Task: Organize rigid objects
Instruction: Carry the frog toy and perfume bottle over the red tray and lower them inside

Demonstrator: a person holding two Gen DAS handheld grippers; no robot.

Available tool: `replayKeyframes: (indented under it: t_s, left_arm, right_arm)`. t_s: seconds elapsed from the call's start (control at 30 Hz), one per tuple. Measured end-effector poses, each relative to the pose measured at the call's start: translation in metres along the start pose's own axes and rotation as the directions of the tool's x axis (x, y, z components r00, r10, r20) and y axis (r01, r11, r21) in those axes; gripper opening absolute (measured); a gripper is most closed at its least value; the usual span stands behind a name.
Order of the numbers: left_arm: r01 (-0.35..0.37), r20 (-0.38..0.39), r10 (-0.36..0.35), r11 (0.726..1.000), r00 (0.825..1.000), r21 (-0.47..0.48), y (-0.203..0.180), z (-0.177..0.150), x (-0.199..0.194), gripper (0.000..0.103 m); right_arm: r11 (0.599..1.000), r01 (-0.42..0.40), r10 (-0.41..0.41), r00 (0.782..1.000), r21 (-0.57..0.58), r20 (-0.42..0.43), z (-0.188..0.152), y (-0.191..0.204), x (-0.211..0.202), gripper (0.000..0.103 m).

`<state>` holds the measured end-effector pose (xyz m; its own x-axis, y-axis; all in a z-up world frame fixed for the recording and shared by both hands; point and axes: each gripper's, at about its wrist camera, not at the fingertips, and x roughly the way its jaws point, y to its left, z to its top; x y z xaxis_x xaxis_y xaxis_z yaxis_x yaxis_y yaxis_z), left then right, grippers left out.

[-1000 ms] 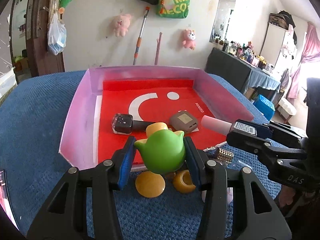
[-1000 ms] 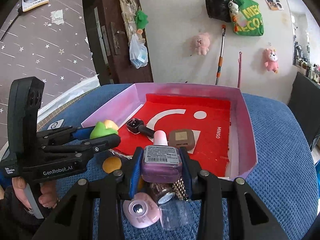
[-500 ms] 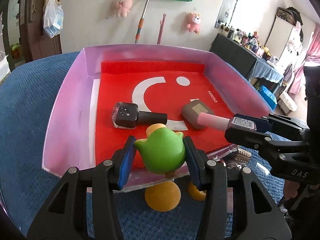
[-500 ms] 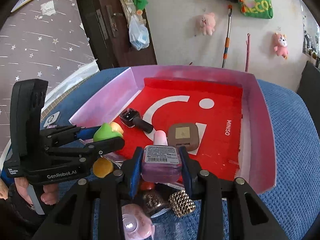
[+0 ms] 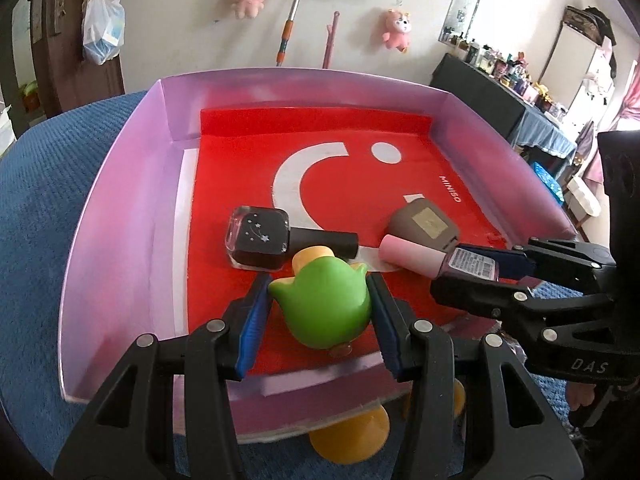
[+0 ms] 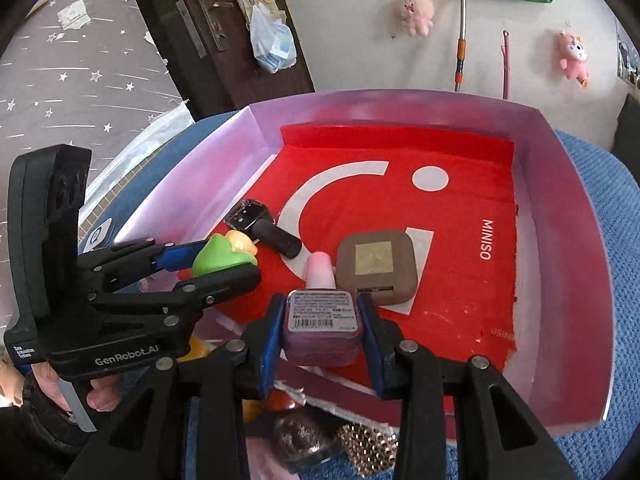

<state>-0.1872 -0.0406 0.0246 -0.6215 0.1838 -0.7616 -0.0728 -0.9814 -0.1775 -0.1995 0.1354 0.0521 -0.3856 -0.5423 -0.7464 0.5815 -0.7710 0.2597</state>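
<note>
Both claws have come forward over the tray point(image 5: 120, 216); the left gripper point(image 5: 320, 304) pinches the green toy point(image 5: 322, 308), the right gripper point(image 6: 322, 320) the pink-capped bottle point(image 6: 322, 312) (cap forward); released here, either could knock the black bottle point(image 5: 264, 244).

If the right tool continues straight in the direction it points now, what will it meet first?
Probably the brown square case: the pink cap of the held nail polish bottle already lies beside it, though depth is unclear.
</note>
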Motion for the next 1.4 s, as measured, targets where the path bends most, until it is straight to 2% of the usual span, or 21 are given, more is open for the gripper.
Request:
replayKeyframes:
  t_s: [0.23,0.47,0.63,1.4]
  left_arm:
    - [-0.014,0.004,0.014,1.0,1.0,-0.01,0.001,0.004,0.008,0.046]
    - [-0.019,0.008,0.019,1.0,1.0,-0.003,-0.001,0.003,0.009,0.046]
    - [-0.022,0.01,0.022,1.0,1.0,0.0,-0.001,0.004,0.009,0.046]
    - [-0.017,0.007,0.017,1.0,1.0,-0.007,-0.001,0.005,0.01,0.046]
  right_arm:
    - [0.998,0.056,-0.056,0.998,-0.014,0.02,0.005,-0.003,0.007,0.038]
    - [0.986,0.158,-0.161,0.985,0.05,0.062,0.009,-0.021,0.0,0.038]
    - [0.98,0.174,-0.181,0.982,0.096,0.061,0.01,-0.034,-0.001,0.038]
    - [0.98,0.173,-0.172,0.985,0.096,-0.02,0.01,-0.035,0.008,0.038]
